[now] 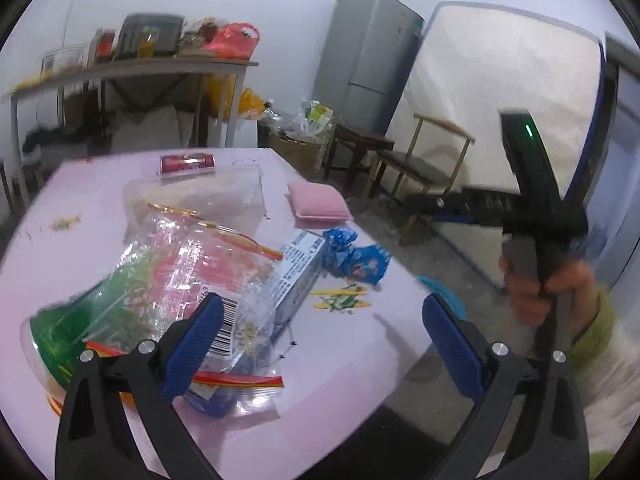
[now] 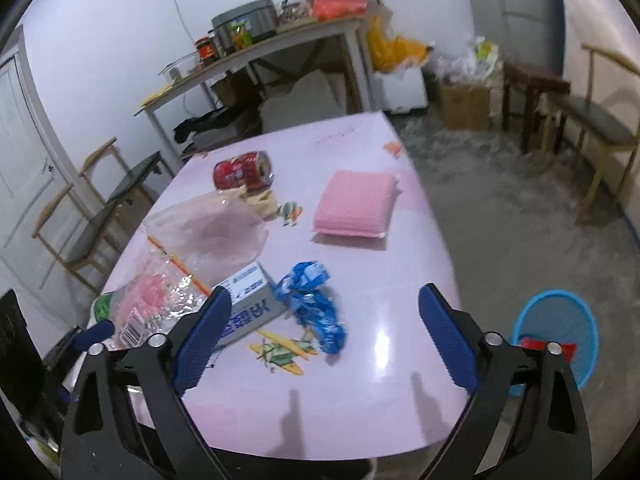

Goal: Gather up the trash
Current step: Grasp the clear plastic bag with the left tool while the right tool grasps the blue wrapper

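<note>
Both tools are poised over a pink table [image 2: 360,360] strewn with litter; nothing has been picked up at this moment.

The left gripper [image 1: 320,344] has its jaws apart and empty, hanging over the near left of the table above a clear zip bag [image 1: 160,280] with green and pink printing. The right gripper [image 2: 324,340] likewise has its jaws wide, with nothing between the pads; it points down at the near middle of the table.

Litter on the table: a crumpled blue wrapper [image 2: 316,300] near the centre, touching a small white-and-blue carton [image 2: 248,300] to its left, which is partly under the zip bag. A red drinks can [image 2: 242,170] lies on its side at the far left. A pink sponge pad [image 2: 356,204] sits at the far right, well apart from the rest; whether it counts as trash is uncertain.

A blue mesh wastebasket [image 2: 560,320] stands on the floor off the table's near right corner, with something red already inside; the blur prevents identification.

Assessment: the step in hand is the approach to the next item. The blue wrapper is nearest the right gripper. The next move calls for lowering the pads astride it, closing, then carrying it right to the basket.
</note>
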`<state>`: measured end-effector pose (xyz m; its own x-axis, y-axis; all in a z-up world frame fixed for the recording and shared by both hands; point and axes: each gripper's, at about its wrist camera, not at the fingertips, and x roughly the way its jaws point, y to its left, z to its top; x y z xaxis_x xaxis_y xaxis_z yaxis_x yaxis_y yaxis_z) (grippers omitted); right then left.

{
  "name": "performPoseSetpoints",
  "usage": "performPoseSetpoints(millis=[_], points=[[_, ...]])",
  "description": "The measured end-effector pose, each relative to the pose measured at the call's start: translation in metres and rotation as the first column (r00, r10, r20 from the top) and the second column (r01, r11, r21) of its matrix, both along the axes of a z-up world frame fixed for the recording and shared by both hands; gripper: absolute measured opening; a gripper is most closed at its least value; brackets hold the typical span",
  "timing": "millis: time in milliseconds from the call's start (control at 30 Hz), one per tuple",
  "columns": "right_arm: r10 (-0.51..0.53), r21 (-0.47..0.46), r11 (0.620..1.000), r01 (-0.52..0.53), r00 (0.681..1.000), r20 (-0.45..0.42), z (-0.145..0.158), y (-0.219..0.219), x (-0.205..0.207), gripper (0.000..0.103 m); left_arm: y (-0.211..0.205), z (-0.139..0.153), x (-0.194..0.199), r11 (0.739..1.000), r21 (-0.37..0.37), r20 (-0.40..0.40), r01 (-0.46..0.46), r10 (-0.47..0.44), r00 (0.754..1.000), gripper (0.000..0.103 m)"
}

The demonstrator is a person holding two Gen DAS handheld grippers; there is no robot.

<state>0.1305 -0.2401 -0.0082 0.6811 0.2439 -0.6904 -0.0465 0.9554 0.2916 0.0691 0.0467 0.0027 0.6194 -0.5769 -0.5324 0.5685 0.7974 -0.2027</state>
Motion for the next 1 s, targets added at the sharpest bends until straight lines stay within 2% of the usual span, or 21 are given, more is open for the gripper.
performPoseSetpoints(millis=[167,233,333,433,567,700,833,1000], points=[[0.037,0.049,0.998,-0.033,0.996,-0.078,-0.020,0.004,0.014,0.070,0.005,-0.006,-0.007,0.993,0.108,0.090,-0.045,0.035,0.995,0.091],[0.047,0.059,0.997,-0.042,0.994,-0.099,-0.026,0.007,0.019,0.067,0.015,-0.008,-0.006,0.990,0.124,0.102,-0.074,0.062,0.993,0.087],[0.064,0.052,0.997,-0.059,0.992,-0.112,-0.032,0.012,0.026,0.065,0.030,-0.011,-0.004,0.981,0.149,0.100,-0.120,0.106,0.989,0.082],[0.076,0.046,0.996,-0.071,0.989,-0.127,-0.038,0.015,0.032,0.061,0.052,-0.015,-0.001,0.976,0.146,0.049,-0.159,0.153,0.987,0.079],[0.082,0.047,0.996,-0.076,0.986,-0.146,-0.043,0.018,0.036,0.055,0.078,-0.020,-0.002,0.979,0.076,-0.058,-0.189,0.193,0.979,0.076],[0.078,0.048,0.996,-0.071,0.986,-0.148,-0.044,0.018,0.035,0.054,0.098,-0.031,0.002,0.978,-0.060,-0.197,-0.200,0.184,0.963,0.073],[0.078,0.043,0.996,-0.072,0.986,-0.149,-0.044,0.019,0.035,0.054,0.109,-0.051,0.012,0.947,-0.241,-0.357,-0.214,0.119,0.927,0.071],[0.069,0.040,0.997,-0.063,0.986,-0.150,-0.045,0.017,0.035,0.054,0.111,-0.060,0.021,0.908,-0.335,-0.387,-0.252,0.112,0.915,0.068]])
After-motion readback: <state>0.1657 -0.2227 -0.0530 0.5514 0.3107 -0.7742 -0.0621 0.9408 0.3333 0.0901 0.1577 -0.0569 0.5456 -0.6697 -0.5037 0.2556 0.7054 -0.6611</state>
